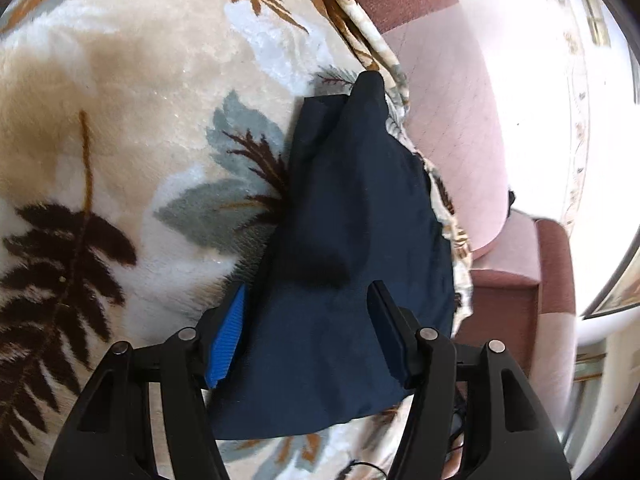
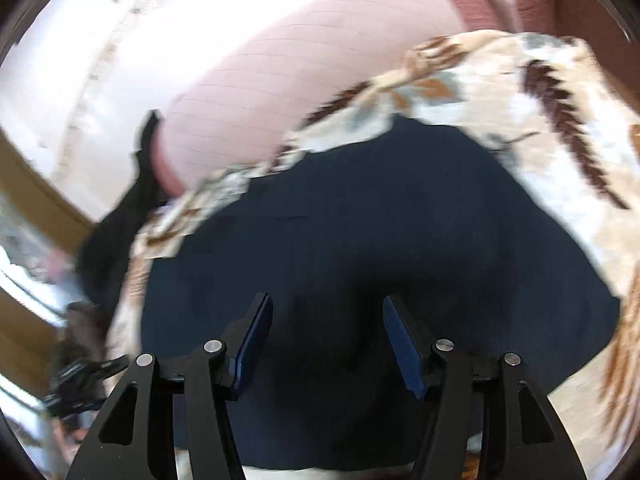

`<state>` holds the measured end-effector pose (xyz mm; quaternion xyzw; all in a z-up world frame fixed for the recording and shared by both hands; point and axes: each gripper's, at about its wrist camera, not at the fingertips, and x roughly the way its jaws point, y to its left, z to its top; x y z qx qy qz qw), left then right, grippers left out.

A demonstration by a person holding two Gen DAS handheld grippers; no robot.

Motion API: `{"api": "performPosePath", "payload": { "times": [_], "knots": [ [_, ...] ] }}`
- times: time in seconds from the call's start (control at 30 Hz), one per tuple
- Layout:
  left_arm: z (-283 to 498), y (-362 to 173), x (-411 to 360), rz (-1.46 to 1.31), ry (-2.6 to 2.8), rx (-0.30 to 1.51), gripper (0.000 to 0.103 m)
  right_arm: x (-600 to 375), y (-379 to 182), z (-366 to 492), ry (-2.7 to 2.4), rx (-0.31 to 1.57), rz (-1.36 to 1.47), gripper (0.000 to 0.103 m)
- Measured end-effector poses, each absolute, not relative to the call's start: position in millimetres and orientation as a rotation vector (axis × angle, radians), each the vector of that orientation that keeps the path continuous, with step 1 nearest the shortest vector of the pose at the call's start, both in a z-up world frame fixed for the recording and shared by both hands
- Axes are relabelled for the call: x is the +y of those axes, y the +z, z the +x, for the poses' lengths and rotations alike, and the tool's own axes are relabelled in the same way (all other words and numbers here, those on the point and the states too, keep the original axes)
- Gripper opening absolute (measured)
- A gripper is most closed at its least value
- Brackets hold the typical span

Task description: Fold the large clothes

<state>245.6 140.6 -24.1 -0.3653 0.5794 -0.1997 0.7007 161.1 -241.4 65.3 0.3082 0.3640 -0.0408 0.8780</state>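
Note:
A dark navy garment [image 1: 352, 248] lies folded in a long narrow shape on a cream blanket with a leaf pattern [image 1: 120, 128], near the blanket's right edge. My left gripper [image 1: 308, 304] is open and empty, hovering just above the garment's near end, its blue-padded fingers [image 1: 230, 328] astride the cloth. In the right wrist view the same garment [image 2: 360, 240] fills the middle. My right gripper [image 2: 326, 316] is open and empty, just above the cloth. That view is motion-blurred.
The blanket [image 2: 540, 100] covers a seat. A pink and maroon sofa arm [image 1: 452, 120] runs along the right of the garment and shows in the right wrist view [image 2: 300, 60]. A dark cloth [image 2: 120, 232] hangs off the blanket's left edge.

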Motion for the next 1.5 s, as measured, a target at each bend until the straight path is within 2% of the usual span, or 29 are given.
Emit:
{"api": "performPosePath", "payload": {
  "times": [0.2,0.27,0.33,0.4,0.43,0.5,0.53,0.63,0.73,0.77,0.8,0.83,0.87,0.93,1.17,1.5],
  "knots": [
    [253.9,-19.5,149.4,-0.903,-0.471,1.256,0.06,-193.2,78.5,179.1,-0.022,0.727,0.487,0.06],
    [255.7,-23.5,151.3,-0.952,-0.475,1.261,0.07,-190.9,63.9,190.1,-0.029,0.764,0.458,0.059],
    [255.8,-29.3,150.7,-0.974,-0.474,1.278,0.07,-194.1,28.9,208.1,-0.051,0.951,0.461,0.057],
    [256.1,-31.7,148.6,-0.983,-0.5,1.288,0.07,-195.7,29.2,206.7,-0.053,0.932,0.461,0.053],
    [256.0,-31.5,147.2,-0.981,-0.516,1.286,0.07,-198.0,38.5,202.0,-0.045,0.894,0.484,0.054],
    [255.7,-31.8,142.8,-0.967,-0.536,1.281,0.076,-204.6,48.7,193.0,-0.002,0.81,0.555,0.055],
    [256.2,-32.4,140.4,-0.964,-0.538,1.282,0.083,-205.9,49.5,191.2,0.011,0.797,0.57,0.055],
    [253.5,-36.1,122.9,-0.928,-0.55,1.3,0.086,-206.6,20.7,205.5,-0.011,0.937,0.546,0.054],
    [248.9,-28.7,104.4,-0.837,-0.57,1.288,0.089,-198.8,21.4,206.2,-0.012,0.901,0.477,0.054],
    [246.9,-25.0,95.5,-0.821,-0.604,1.286,0.085,-197.9,22.5,206.4,-0.022,0.904,0.478,0.054],
    [245.1,-22.4,89.9,-0.829,-0.625,1.285,0.077,-198.0,23.6,206.4,-0.026,0.902,0.486,0.055],
    [244.3,-19.4,85.6,-0.829,-0.64,1.286,0.05,-199.0,25.1,206.4,-0.026,0.903,0.496,0.055],
    [242.9,-12.2,77.9,-0.806,-0.654,1.285,0.03,-200.1,26.2,206.1,-0.023,0.902,0.505,0.054],
    [240.4,0.3,70.0,-0.77,-0.662,1.264,0.015,-204.4,29.1,203.5,-0.014,0.901,0.529,0.054],
    [225.0,59.8,36.2,-0.72,-0.725,1.172,0.013,-223.2,44.9,172.5,-0.026,0.85,0.506,0.055],
    [197.5,93.8,-31.7,-0.653,-0.804,1.163,0.013,-283.1,69.5,119.2,-0.191,0.804,0.384,0.055]
  ]
}}
